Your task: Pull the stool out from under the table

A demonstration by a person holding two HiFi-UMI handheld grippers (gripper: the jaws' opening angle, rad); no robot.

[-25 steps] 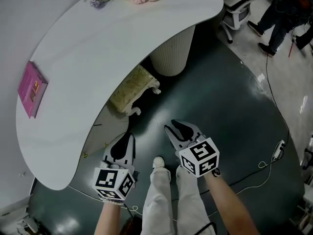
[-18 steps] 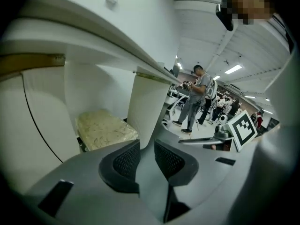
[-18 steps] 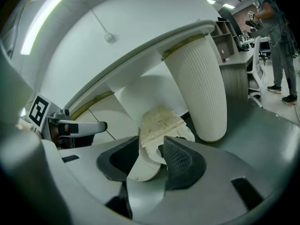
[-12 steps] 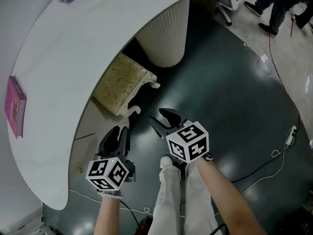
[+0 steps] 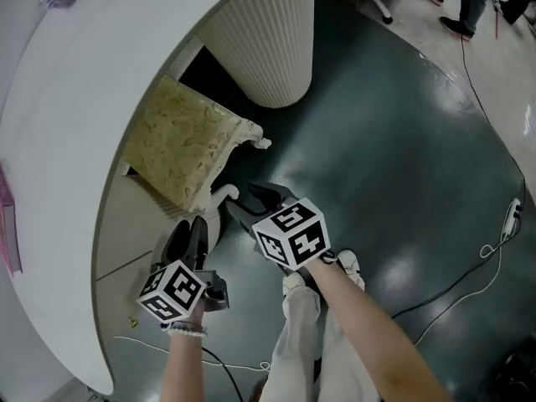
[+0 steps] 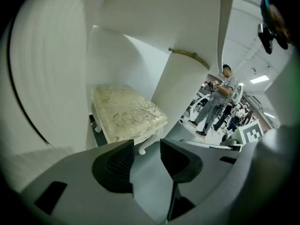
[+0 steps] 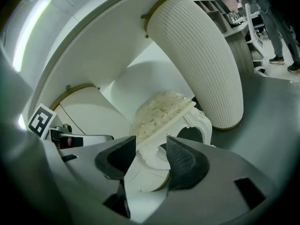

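1. Left gripper [image 5: 189,234] and right gripper [image 5: 249,201], head view: both sets of jaws are opening. The stool [image 5: 180,145] stands on the floor, more than half under the table [image 5: 75,115], beside the pedestal [image 5: 272,40]. Its near corner and two carved legs stick out past the table edge. My right tips sit just at the near leg; my left tips are near the same corner, a little short of it.

2. Left gripper view: the left gripper [image 6: 146,156] has its jaws spread with nothing between them. The stool [image 6: 126,116] lies ahead, apart from the pads, one leg showing through the gap.

3. Right gripper view: the right gripper [image 7: 150,154] is spread too, and the stool's [image 7: 161,109] corner and leg top stand between the jaws. I see no pad pressing on it yet.

4. What it means: I judge this as the reach before the grasp. Nothing is held, and the stool has not been pulled.

5. Against a second ago: both jaws were nearly together then and well short of the stool. Now both tools are forward at its corner, and my head has dropped closer, so the stool fills more of the frame and the tabletop has slid leftward.
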